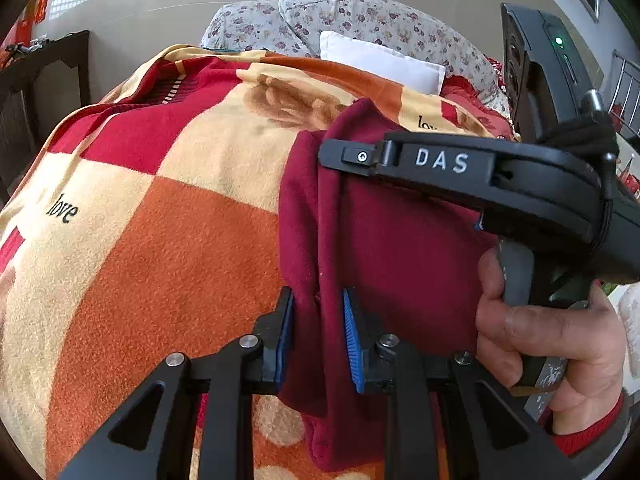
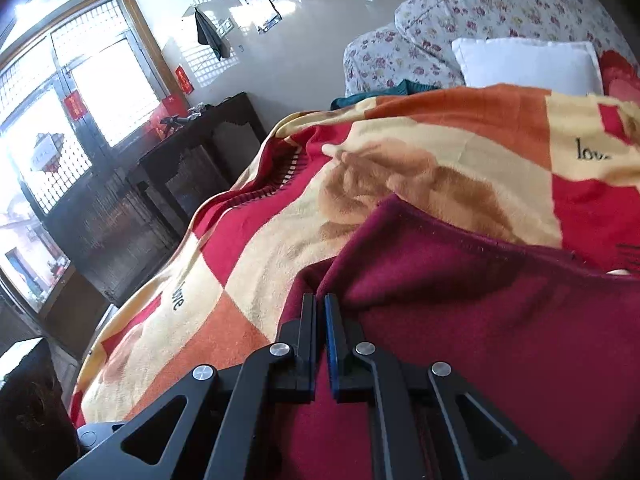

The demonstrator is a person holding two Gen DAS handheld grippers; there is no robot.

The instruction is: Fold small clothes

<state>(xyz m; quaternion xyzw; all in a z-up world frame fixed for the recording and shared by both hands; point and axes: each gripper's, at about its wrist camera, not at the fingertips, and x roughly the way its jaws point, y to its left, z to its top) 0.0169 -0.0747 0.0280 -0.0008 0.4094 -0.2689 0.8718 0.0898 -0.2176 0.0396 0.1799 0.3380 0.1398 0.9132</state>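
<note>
Item: maroon fleece garment (image 1: 392,248), lying on the checked blanket (image 1: 160,240) covering the bed, right of centre.
Left gripper (image 1: 318,320): jaws part spread, a raised fold of the near-left edge between the blue pads; firm pinch not certain.
Right gripper (image 2: 320,320): jaws pressed nearly together on the garment's far-left edge, probably to carry that edge across for folding.
Background: white pillow (image 1: 380,64), floral bedding (image 1: 360,16).
</note>
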